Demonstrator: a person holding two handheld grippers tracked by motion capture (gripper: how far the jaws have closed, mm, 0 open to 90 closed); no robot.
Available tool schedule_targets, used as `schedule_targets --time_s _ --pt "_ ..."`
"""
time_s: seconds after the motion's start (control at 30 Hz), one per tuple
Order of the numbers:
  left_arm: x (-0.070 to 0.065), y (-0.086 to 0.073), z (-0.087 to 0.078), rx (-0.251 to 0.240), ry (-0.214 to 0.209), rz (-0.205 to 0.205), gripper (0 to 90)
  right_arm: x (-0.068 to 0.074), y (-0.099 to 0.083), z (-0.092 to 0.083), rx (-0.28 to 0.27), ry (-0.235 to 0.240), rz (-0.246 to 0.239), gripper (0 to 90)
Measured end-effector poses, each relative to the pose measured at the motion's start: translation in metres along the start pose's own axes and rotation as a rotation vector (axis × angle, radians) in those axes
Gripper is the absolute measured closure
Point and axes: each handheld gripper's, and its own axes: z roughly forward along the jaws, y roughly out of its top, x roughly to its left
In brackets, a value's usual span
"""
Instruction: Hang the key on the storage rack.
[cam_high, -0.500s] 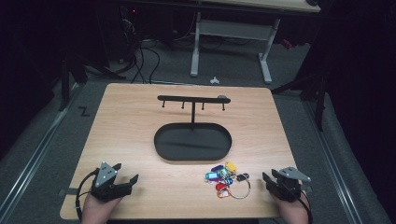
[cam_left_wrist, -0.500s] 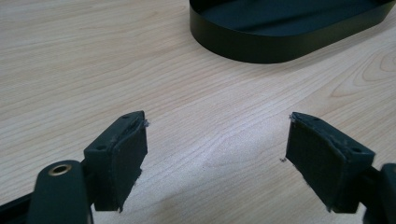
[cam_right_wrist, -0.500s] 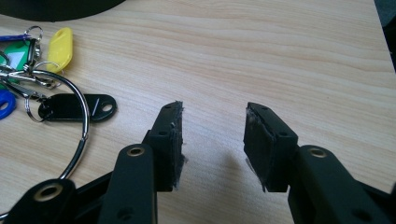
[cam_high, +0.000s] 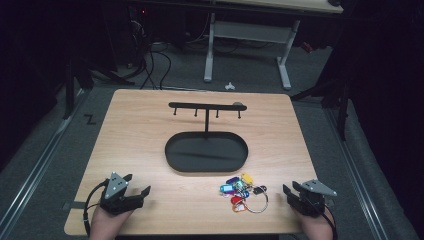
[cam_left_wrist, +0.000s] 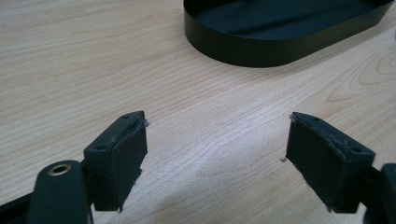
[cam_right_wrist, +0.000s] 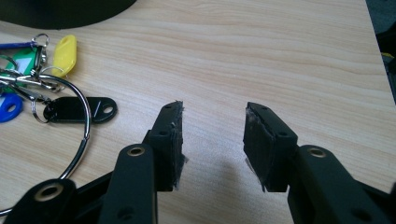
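Nothing has moved; left tongs (cam_high: 141, 189) gape wide, empty; right tongs (cam_high: 287, 194) part-open, empty, beside keys (cam_high: 242, 192).

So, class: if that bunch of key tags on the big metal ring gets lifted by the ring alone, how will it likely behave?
The bunch of key tags will probably dangle and swing, since the tags hang loosely from small rings. The big metal ring looks thin and smooth, so it may slip or pivot between flat pads. Pushed, the bunch would likely slide and spread rather than roll.
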Motion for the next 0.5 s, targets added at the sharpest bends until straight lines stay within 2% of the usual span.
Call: schedule_targets --time_s 0.23,0.4,0.5 --pt "0.0025 0.0005 -0.0008 -0.002 0.005 -0.013 20.9 -0.0008 0.0012 0.0002 -0.016 -0.002 0.007 59.1" --pt "0.0035 0.0024 -0.0019 -0.004 -0.003 -0.019 21.3 0.0008 0.0002 0.0024 -0.017 -0.028 -0.029 51.3" --pt "0.0037 0.0024 -0.0016 -0.004 -0.004 -0.025 22.7 0.0011 0.0003 0.0044 -0.015 -0.026 -0.039 50.2"
